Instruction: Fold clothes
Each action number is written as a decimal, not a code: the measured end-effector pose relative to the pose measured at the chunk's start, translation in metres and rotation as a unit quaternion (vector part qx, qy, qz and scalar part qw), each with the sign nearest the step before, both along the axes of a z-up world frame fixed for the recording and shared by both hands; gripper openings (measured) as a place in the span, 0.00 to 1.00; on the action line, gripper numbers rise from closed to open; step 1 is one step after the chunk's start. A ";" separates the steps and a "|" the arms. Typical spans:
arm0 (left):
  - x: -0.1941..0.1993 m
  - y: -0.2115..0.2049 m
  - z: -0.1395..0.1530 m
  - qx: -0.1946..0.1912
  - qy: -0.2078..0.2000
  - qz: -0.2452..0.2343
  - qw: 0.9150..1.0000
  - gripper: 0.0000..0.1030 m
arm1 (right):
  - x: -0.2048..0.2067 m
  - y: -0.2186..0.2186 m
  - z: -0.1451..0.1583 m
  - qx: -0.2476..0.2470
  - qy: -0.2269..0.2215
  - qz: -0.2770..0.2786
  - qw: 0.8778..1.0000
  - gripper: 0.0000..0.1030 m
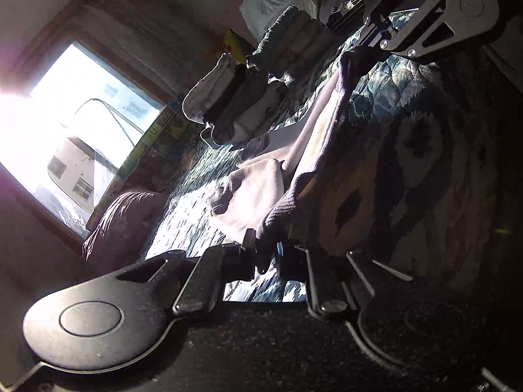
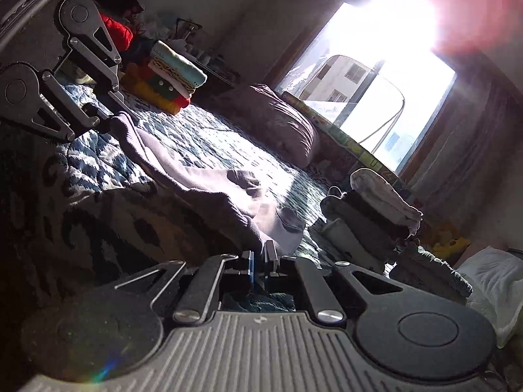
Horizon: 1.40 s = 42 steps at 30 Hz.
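Now two grippers, left gripper (image 1: 266,254) and right gripper (image 2: 260,259), each pinch one pale garment (image 1: 294,150).

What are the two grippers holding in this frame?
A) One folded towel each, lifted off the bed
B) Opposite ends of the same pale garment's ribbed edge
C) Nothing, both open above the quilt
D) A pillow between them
B: the left gripper and right gripper are each shut on the ribbed hem of one pale garment stretched over the quilt.

Legible text: none confirmed.
Board (image 1: 153,137) at window: coloured marks resembling letters, too blurred to read.
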State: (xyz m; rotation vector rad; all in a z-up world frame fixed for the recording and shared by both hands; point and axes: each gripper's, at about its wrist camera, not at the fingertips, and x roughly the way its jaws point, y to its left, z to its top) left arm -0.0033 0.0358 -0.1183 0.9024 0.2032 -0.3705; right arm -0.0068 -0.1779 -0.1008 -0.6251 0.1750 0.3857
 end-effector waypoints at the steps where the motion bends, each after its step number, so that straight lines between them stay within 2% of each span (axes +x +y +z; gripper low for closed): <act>1: 0.009 0.003 0.008 -0.026 0.003 0.005 1.000 0.14 | 0.005 -0.002 0.004 0.014 0.002 0.000 1.000 0.07; 5: 0.050 0.014 0.036 -0.131 0.042 0.011 0.990 0.12 | 0.035 -0.013 0.022 0.073 0.016 -0.003 0.997 0.07; 11: 0.132 0.022 0.055 -0.244 0.116 0.021 0.963 0.08 | 0.112 -0.033 0.039 0.163 0.081 -0.016 0.983 0.07; 14: 0.174 0.029 0.051 -0.299 0.155 0.036 0.941 0.07 | 0.156 -0.041 0.036 0.218 0.133 -0.026 0.966 0.07; 16: 0.202 0.038 0.043 -0.341 0.193 0.048 0.919 0.07 | 0.184 -0.046 0.031 0.251 0.168 -0.032 0.953 0.07; 19: 0.224 0.052 0.029 -0.387 0.235 0.062 0.890 0.06 | 0.220 -0.053 0.021 0.293 0.216 -0.034 0.931 0.07; 22: 0.245 0.064 0.016 -0.427 0.271 0.072 0.860 0.05 | 0.249 -0.062 0.009 0.338 0.260 -0.029 0.904 0.07; 25: 0.263 0.072 0.009 -0.454 0.296 0.075 0.837 0.05 | 0.266 -0.067 -0.002 0.372 0.289 -0.024 0.882 0.07; 27: 0.274 0.077 0.007 -0.476 0.302 0.073 0.823 0.04 | 0.277 -0.072 -0.009 0.402 0.307 -0.020 0.862 0.07; 29: 0.284 0.082 0.006 -0.499 0.304 0.073 0.808 0.04 | 0.286 -0.076 -0.014 0.420 0.315 -0.020 0.851 0.06; 33: 0.303 0.088 0.011 -0.529 0.289 0.065 0.795 0.03 | 0.302 -0.083 -0.012 0.456 0.308 -0.013 0.835 0.06; 37: 0.322 0.091 0.019 -0.546 0.266 0.051 0.793 0.03 | 0.320 -0.088 0.000 0.475 0.278 -0.001 0.835 0.06; 42: 0.345 0.093 0.019 -0.549 0.252 0.048 0.796 0.03 | 0.349 -0.088 -0.002 0.484 0.277 -0.003 0.830 0.06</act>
